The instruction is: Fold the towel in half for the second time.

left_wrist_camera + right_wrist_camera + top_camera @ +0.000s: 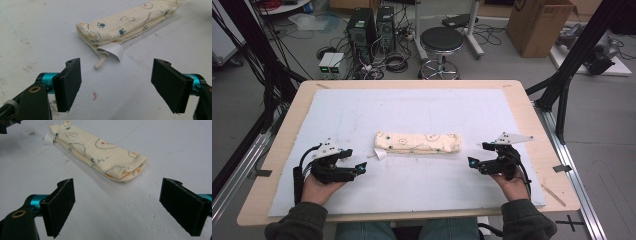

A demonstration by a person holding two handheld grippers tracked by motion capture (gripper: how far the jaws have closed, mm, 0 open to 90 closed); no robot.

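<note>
Folded cream cloth (pixel 417 143) at centre of the high view on the white-covered table (pixel 412 105) (paw prints, white tag at its left end), left gripper (pixel 355 161) lower left, fingers wide, empty, right gripper (pixel 477 154) lower right, fingers wide, empty, both near the cloth's ends, apart from it

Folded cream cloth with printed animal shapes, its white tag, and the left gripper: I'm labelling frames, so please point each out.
Folded cream printed cloth (pixel 418 143), high view, middle of its top.
White tag (pixel 115 51), left gripper view, curled flap.
Left gripper (pixel 116 83), left gripper view, midway between its open jaws.
</note>
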